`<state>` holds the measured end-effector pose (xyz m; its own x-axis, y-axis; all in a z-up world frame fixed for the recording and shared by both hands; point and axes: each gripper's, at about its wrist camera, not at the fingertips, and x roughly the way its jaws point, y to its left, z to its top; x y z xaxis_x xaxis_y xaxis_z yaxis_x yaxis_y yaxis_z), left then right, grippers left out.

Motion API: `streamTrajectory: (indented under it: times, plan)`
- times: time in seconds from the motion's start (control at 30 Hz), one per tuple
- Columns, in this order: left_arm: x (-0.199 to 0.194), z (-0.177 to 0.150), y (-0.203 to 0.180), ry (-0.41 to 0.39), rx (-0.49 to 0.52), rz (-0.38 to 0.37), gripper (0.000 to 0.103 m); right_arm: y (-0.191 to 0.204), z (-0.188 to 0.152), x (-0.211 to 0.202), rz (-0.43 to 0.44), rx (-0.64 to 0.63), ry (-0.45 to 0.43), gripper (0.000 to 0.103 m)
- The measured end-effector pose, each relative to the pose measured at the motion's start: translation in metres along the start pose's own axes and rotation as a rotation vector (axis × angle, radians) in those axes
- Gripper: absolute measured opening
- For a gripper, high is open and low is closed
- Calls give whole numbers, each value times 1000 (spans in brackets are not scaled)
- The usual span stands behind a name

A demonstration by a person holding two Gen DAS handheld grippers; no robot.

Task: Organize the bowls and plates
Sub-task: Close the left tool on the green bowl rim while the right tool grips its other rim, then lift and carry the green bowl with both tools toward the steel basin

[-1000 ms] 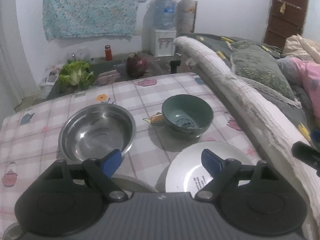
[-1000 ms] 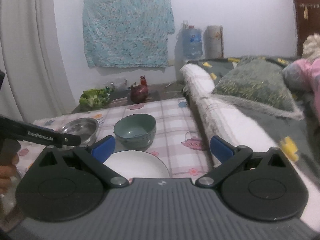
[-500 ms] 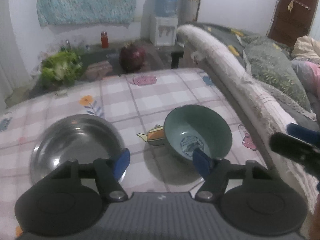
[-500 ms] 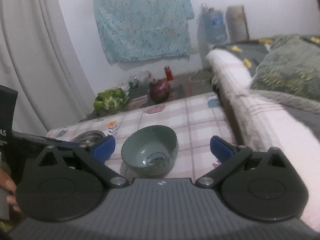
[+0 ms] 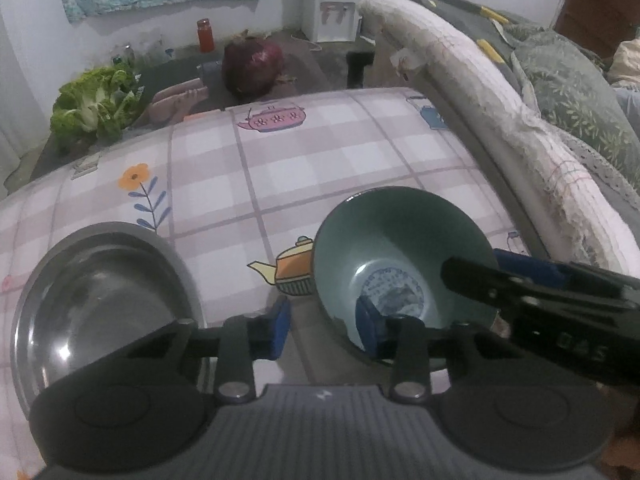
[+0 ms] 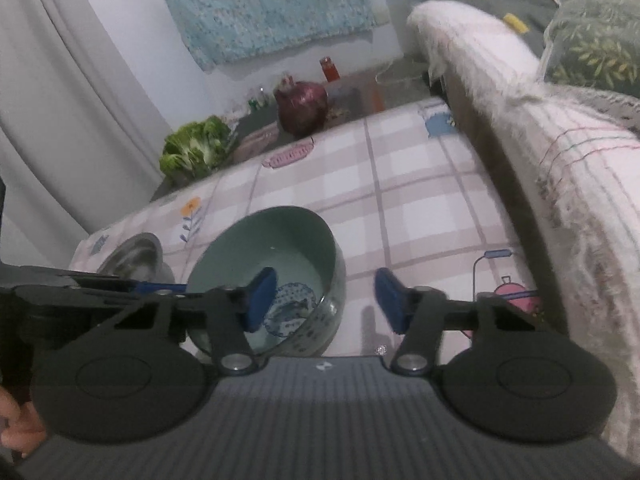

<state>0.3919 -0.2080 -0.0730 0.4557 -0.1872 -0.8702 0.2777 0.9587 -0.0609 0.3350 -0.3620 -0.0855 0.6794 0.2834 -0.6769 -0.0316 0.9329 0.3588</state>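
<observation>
A green ceramic bowl (image 5: 400, 240) with a blue pattern inside stands on the checked tablecloth (image 5: 320, 152). A steel bowl (image 5: 96, 292) stands to its left. My left gripper (image 5: 324, 326) is open and straddles the green bowl's near-left rim, one pad inside, one outside. My right gripper (image 6: 326, 300) is open and straddles the bowl's right rim (image 6: 332, 264), left pad inside the bowl. In the left wrist view the right gripper (image 5: 520, 276) reaches in over the bowl's right side. The steel bowl (image 6: 136, 252) shows at the left in the right wrist view.
A padded bed edge (image 5: 500, 120) runs along the table's right side. Past the table's far edge are a lettuce (image 5: 96, 104), a purple cabbage (image 5: 252, 64) and a red jar (image 5: 204, 34). A curtain (image 6: 60, 100) hangs at the left.
Both grippers moved forward and down to the green bowl and now straddle its rim on opposite sides. The white plate seen earlier has dropped out of view.
</observation>
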Motion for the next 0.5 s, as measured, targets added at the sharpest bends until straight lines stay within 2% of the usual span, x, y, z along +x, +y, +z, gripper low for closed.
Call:
streamTrajectory:
  times: [0.07,0.1,0.13,0.27,0.5]
  plan:
    - [3,0,-1,12,-6,-9,29,0,-1,4,1,-1,15,39]
    - [5,1,-2,18,-10,-15,26,0,-1,6,4,-2,25,30]
    - [5,0,-3,22,-12,-23,25,0,-2,8,10,-2,34,26]
    - [5,-1,-8,26,0,-5,26,3,-4,8,-1,-15,41,25]
    - [-3,-11,-9,35,6,-34,28,5,-9,-3,-7,-47,52,24]
